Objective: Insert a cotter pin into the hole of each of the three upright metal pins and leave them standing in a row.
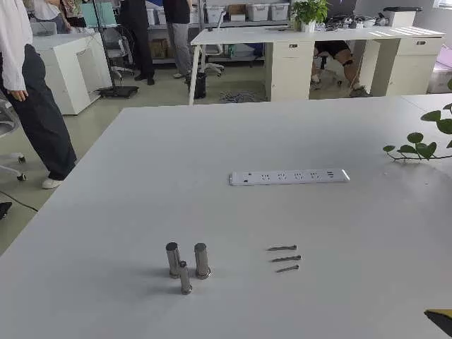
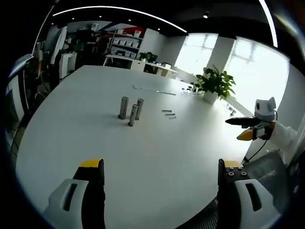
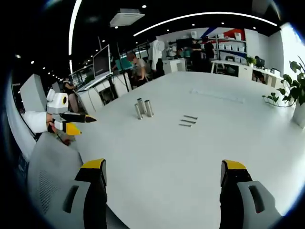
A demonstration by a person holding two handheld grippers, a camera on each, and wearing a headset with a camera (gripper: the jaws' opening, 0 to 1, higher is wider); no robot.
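Held left gripper (image 2: 162, 164) and right gripper (image 3: 164, 164) wide open, empty, at the edge of the white tabletop (image 1: 282, 141). Spotted three upright silver metal pins (image 1: 186, 265) clustered mid-tabletop, three thin grey cotter pins (image 1: 284, 258) lying alongside, apart.

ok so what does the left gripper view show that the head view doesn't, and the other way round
Left gripper view: the left gripper with jaws open, the right gripper off to one side, bright windows. Head view: a person in dark trousers standing by the table. Both: three metal pins upright in a cluster, three cotter pins lying loose beside them, a power strip.
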